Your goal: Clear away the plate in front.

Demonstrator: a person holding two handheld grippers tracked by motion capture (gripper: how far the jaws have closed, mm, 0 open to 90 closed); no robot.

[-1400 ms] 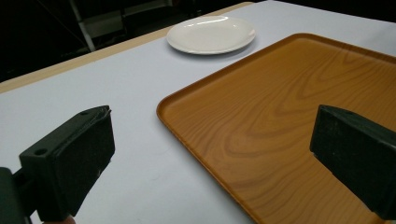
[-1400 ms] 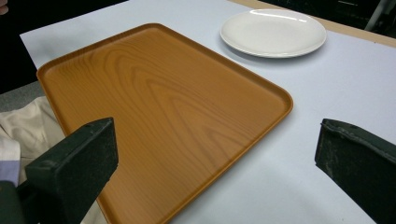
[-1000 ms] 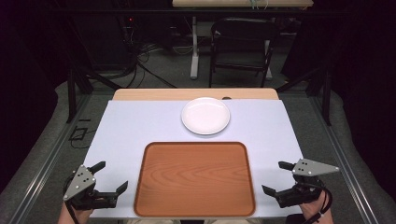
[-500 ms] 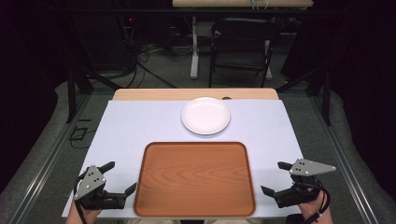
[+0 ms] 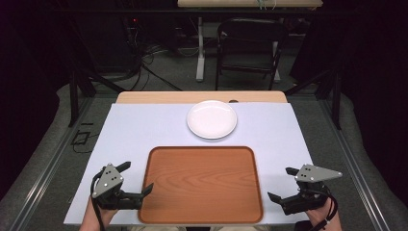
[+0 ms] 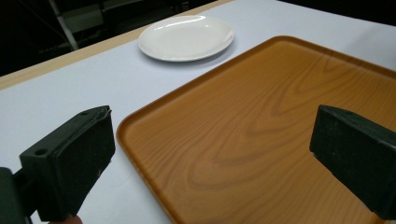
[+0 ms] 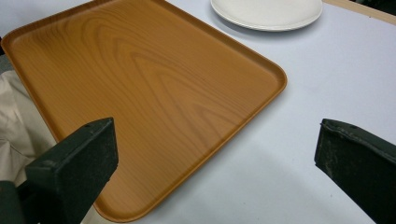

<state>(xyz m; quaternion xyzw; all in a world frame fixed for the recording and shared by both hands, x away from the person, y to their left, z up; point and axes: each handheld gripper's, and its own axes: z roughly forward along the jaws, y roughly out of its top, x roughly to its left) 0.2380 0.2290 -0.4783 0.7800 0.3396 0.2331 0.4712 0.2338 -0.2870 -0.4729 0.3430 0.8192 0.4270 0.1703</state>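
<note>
Wooden tray (image 5: 201, 185) lies empty as the left gripper (image 5: 135, 180), jaws apart, has edged inward over its rim, right gripper (image 5: 283, 184) likewise agape.

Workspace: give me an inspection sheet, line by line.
Surface: table with a pale blue-white cover, bare wood strip at its far edge.
Job's things: rectangular wood-grain tray near the front edge, nothing on it; round white plate beyond it, apart from it.
Clutter: nothing seen.
Grippers: left tongs open, one jaw over the tray's left rim; right tongs open, beside the tray.
Cables: a black one at each gripper; more on the floor behind.
Surroundings: dark room, black chair.
</note>
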